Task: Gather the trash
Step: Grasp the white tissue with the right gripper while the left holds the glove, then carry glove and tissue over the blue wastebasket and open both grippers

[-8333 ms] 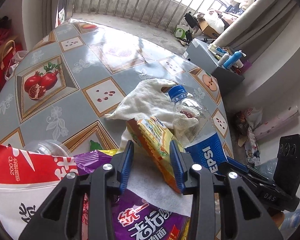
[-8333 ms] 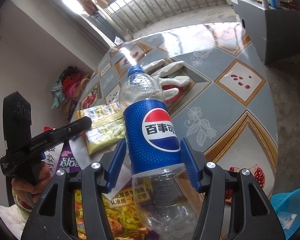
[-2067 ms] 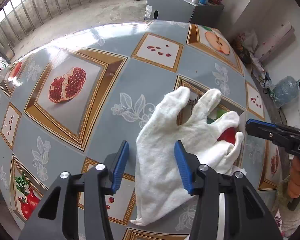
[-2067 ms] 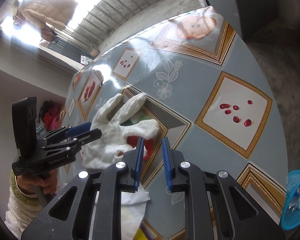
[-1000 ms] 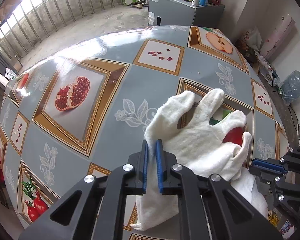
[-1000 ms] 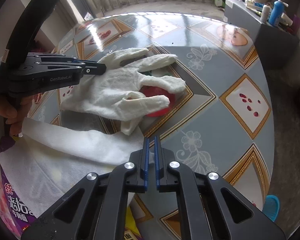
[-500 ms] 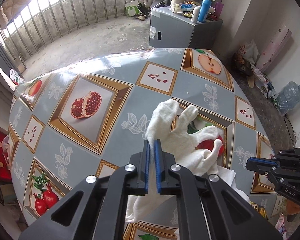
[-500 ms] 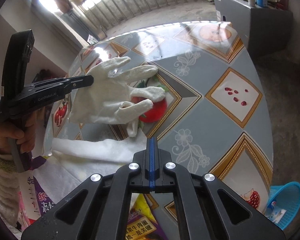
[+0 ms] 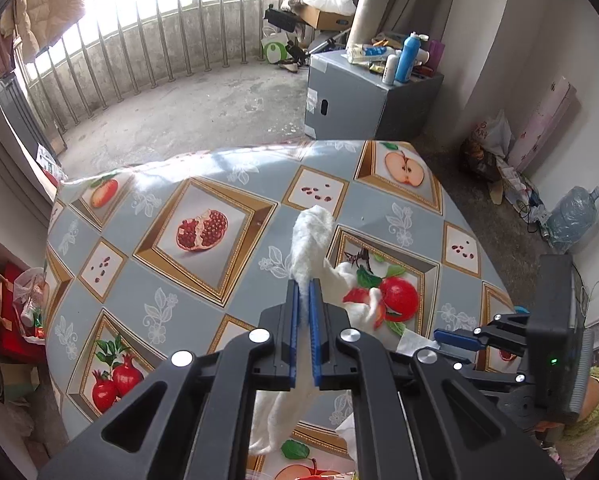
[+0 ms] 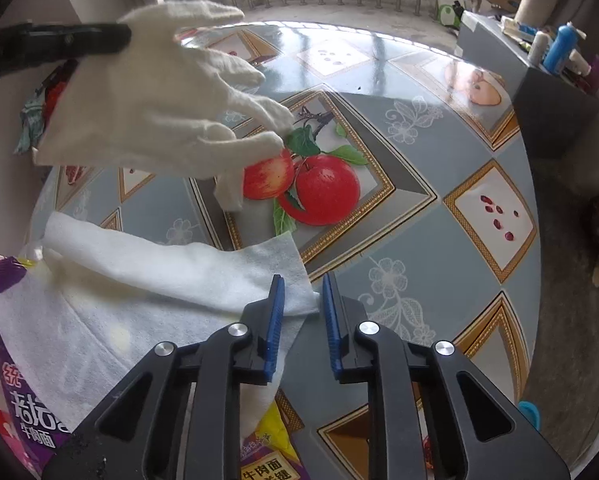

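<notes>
**Glove lifted clear, tissue next in line**

The white glove (image 10: 159,92) hangs in the upper left of the right wrist view, off the table (image 10: 439,248), its fingers drooping toward the printed apples. The left hand-held gripper (image 9: 304,292) is clamped on the glove's edge, blue pads nearly together with fabric pinched between them; in the left wrist view the glove rises just above the pads at frame centre and trails down beneath them.

Below it, a white tissue (image 10: 171,276) lies flat across the lower left, partly over purple noodle wrappers (image 10: 23,412) at the frame's left edge. The right hand-held gripper (image 10: 302,312) sits at the tissue's near corner, its jaws just opened to a narrow gap; the corner seems to reach the left pad, though whether it is between the pads is hard to tell.

The step in hand looks like carrying the glove off. A blue basket (image 10: 529,412) shows at the lower right, probably the bin. Next, the right jaws need to close on the tissue corner and lift without dragging the wrappers.
</notes>
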`<state>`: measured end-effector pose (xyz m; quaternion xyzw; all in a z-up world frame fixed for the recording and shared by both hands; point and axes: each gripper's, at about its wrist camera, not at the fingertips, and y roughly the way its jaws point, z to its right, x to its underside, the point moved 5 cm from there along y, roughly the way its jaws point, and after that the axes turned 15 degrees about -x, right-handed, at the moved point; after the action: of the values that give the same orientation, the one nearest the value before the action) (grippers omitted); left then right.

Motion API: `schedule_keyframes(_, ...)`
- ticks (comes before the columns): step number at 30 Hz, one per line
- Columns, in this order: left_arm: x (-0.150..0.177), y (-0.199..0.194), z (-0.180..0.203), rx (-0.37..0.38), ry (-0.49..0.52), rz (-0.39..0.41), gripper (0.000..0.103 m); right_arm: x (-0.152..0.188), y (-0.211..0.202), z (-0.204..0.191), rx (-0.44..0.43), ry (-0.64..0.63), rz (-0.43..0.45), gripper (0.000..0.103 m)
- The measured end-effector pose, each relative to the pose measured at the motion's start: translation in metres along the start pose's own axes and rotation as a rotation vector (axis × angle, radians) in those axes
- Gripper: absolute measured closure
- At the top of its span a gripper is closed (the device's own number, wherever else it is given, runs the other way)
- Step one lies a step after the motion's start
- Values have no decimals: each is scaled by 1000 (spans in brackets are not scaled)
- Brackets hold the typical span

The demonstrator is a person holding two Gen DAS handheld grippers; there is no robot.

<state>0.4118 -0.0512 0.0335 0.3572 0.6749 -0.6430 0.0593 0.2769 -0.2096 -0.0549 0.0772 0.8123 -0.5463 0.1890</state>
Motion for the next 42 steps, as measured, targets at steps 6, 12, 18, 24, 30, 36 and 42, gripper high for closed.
schedule_keyframes(6, 0, -57, -12, 32, -39, 98, 98, 0, 4, -4, 4, 21, 4, 103)
schedule_keyframes(12, 15, -123, -22, 53, -66, 204, 98, -2, -37, -16, -82, 59, 109, 103)
schedule_keyframes(18, 35, -193, -21, 87, -101, 329, 98, 5, -122, -36, -147, 57, 293, 103)
schedule_keyframes(24, 54, -233, 2, 132, -93, 381, 98, 20, -202, -46, -173, 62, 476, 103)
schedule_keyframes(30, 65, -253, 42, 202, -66, 401, 98, 58, -264, -33, -157, 119, 625, 103)
schedule_keyframes(36, 80, -247, 110, 290, -8, 356, 98, 119, -302, 4, -82, 221, 721, 103)
schedule_keyframes(42, 96, -231, 205, 391, 65, 289, 98, 191, -321, 61, 11, 373, 755, 103)
